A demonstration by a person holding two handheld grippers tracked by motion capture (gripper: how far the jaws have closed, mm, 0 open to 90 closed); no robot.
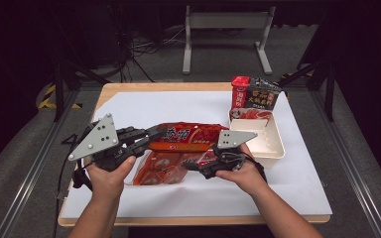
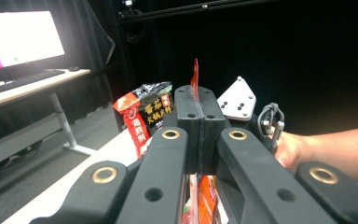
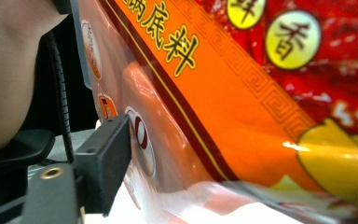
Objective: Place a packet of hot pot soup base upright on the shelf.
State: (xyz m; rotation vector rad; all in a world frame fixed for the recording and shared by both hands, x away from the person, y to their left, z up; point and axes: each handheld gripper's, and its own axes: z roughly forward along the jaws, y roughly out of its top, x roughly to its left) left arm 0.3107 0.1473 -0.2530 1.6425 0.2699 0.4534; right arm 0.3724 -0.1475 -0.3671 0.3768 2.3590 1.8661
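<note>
A large red and orange food bag (image 1: 188,135) with a clear lower half hangs just over the white sheet in the middle of the table. My left gripper (image 1: 155,136) comes in from the left and is shut on the bag's left edge. In the left gripper view the thin edge (image 2: 196,77) sticks up from between the closed jaws of the left gripper (image 2: 199,122). My right gripper (image 1: 192,166) points left under the bag's right half. It stands open, one pad (image 3: 103,163) close beside the bag's glossy face (image 3: 242,107); the other jaw is out of the picture.
A white tray (image 1: 274,149) sits right of the bag, a red packet (image 1: 250,114) lying at its far end. Behind it stand a red packet (image 1: 239,91) and a black packet (image 1: 264,94). White sheet (image 1: 188,196) covers the wooden table (image 1: 129,88). A table frame stands beyond.
</note>
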